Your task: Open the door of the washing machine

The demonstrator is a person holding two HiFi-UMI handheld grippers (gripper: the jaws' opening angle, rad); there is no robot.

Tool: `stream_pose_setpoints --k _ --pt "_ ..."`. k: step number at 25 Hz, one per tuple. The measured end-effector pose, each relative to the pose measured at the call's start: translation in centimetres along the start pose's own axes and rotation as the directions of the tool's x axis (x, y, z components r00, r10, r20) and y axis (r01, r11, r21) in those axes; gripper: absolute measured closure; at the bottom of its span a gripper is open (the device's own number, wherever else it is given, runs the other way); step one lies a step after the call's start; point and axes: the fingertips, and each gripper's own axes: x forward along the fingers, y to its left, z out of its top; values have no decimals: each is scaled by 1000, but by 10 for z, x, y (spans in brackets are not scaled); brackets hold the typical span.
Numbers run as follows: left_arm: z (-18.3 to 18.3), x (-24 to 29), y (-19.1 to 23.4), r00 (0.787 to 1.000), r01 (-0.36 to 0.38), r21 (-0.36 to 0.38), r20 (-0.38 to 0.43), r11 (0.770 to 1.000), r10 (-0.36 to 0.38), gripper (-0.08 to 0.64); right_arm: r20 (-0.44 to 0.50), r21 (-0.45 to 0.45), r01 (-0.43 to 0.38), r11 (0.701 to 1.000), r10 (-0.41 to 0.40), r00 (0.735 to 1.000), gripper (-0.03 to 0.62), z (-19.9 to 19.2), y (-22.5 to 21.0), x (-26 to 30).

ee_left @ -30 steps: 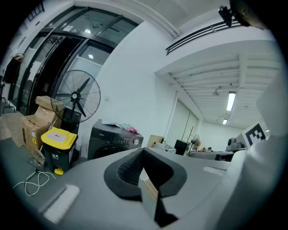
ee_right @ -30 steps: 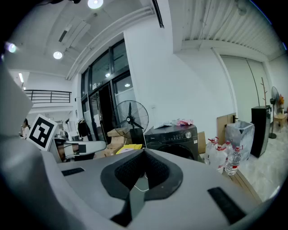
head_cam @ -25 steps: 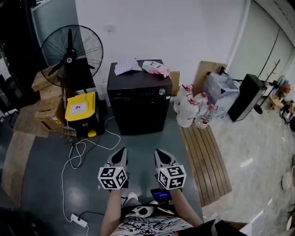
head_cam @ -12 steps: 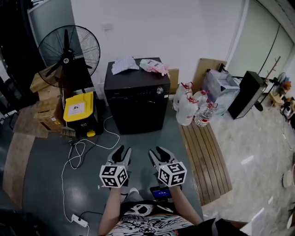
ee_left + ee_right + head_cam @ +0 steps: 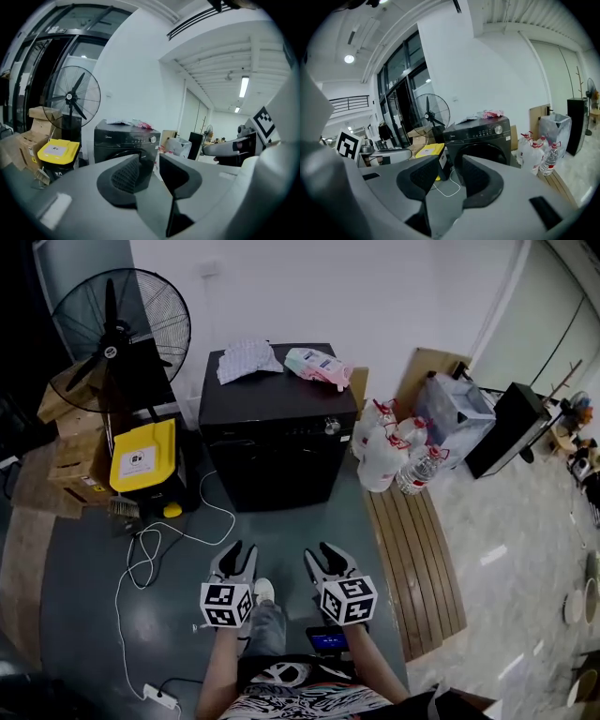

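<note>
**Both grippers open and empty, well short of the washer door**

You hold the left gripper (image 5: 240, 549) and the right gripper (image 5: 321, 557) side by side low over the floor (image 5: 75, 568), both aimed at the washing machine (image 5: 278, 460). It stands against the back wall, well apart from your jaws. That pairing reads as an approach, with neither hand yet committed to the pull.

The left jaws have just come apart and eased in a touch, so they now stand about half open. The right jaws have just been opening and stand wider. Each gripper's own view shows only floor and the machine through the gap, so you grip nothing.

The round door (image 5: 487, 151) fills the dark front below the control strip and looks closed. I cannot make out a handle or recess from here, so pick your grip point once you are nearer.

A cloth (image 5: 246, 360) and a pink packet (image 5: 316, 365) lie along the back edge of the machine's top, clear of the door's swing. A yellow-lidded box (image 5: 142, 454) sits at the machine's left side, and a white cable (image 5: 159, 540) loops across the floor, left of your path.

As for writing, a pale brand mark at the left end of the control strip may read "Midea", though it is too small to be sure. The box lid carries a white label with unreadable print. The knob (image 5: 330, 427) sits at the strip's right end.
</note>
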Motion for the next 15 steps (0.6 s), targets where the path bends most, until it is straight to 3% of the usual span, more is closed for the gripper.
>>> stream_pose_setpoints --k 9,15 --pt "-11 149 113 993 61 -8 -100 998 -61 423 -141 -14 92 996 -93 986 434 20 -50 170" --pt "-48 222 179 982 56 -10 -182 998 -57 423 -211 -41 98 994 -105 972 437 14 -73 254"
